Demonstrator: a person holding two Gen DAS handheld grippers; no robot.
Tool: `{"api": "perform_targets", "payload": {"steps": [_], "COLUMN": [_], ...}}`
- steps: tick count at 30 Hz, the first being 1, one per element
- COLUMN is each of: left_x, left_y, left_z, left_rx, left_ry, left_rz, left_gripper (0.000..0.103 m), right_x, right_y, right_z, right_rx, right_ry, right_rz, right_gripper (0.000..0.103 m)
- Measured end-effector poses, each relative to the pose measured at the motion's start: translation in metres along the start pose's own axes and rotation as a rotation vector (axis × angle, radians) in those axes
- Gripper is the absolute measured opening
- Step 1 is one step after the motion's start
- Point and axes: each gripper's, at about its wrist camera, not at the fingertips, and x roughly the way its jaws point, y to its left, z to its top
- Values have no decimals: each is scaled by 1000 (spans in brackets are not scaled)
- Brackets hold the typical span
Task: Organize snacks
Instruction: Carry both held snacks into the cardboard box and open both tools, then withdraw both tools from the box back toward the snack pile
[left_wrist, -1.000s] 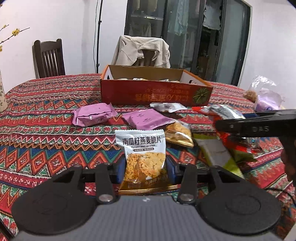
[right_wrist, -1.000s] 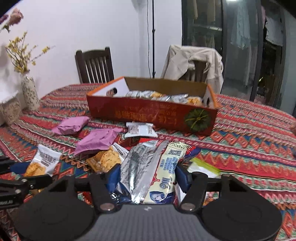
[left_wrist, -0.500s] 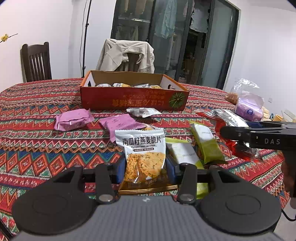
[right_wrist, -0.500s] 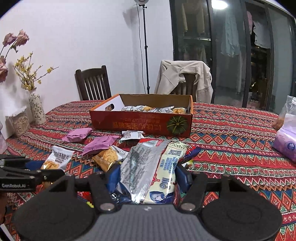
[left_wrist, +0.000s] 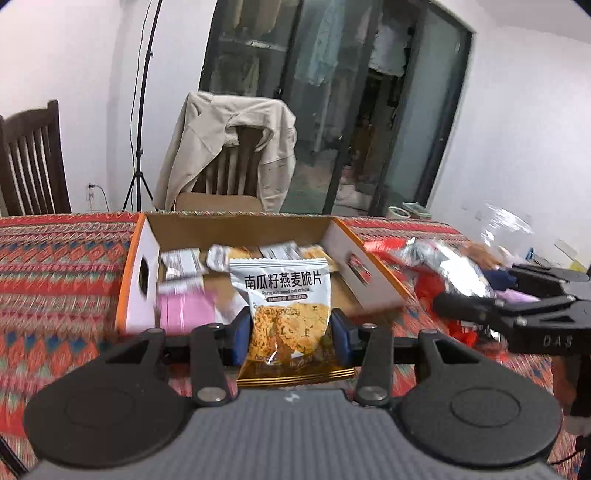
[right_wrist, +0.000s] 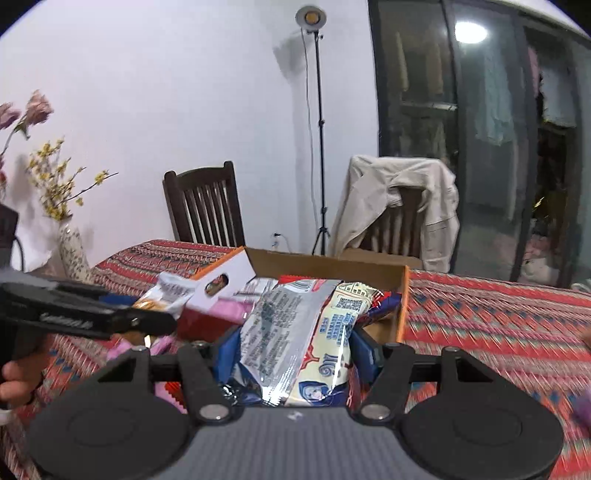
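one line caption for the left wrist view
Left gripper holding an oat crisp packet above the open cardboard box.

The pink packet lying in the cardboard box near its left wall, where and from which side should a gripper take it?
Probably from above, pinching the pink packet across its right edge, which faces bare box floor. It lies flat, and its left side sits against the cardboard box wall, leaving no finger room there.

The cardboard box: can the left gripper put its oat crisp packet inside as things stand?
Probably yes. The left gripper, shut on the oat crisp packet, faces the cardboard box with its open top unobstructed.
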Motion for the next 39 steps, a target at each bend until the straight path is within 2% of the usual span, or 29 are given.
{"api": "perform_targets", "payload": {"steps": [3,6,13,16,18,20,26,31,33,37,39], "left_x": [44,89,166,179,180,177,147,101,75,17,-13], "left_y": [18,35,67,75,79,82,90,81,75,59,52], "left_z": [29,47,59,53,48,45,54,74,81,89,90], "left_rx": [-24,-51,-111,-124,-106,-86,-99,-58,-35,17,38], "left_ry": [52,103,197,225,226,221,186,122,88,20,-16], "left_rz": [29,64,116,112,84,92,99,104,105,112,114], "left_gripper": [45,45,45,54,66,69,69,71,80,86,95], "right_x": [53,106,201,226,234,236,228,194,176,128,103], "right_y": [-25,-39,-47,-47,-44,-40,-39,-31,-27,-15,-10], "right_z": [32,49,44,30,21,13,25,49,60,83,92], "right_rx": [13,-18,-117,-130,-146,-196,-180,-198,-216,-250,-255], "right_ry": [79,176,325,386,411,405,367,295,265,198,171], "right_rz": [24,-20,-131,-126,-114,-126,-137,-152,-159,-187,-191], "right_gripper": [62,62,62,62,64,72,75,79,81,84,84]}}
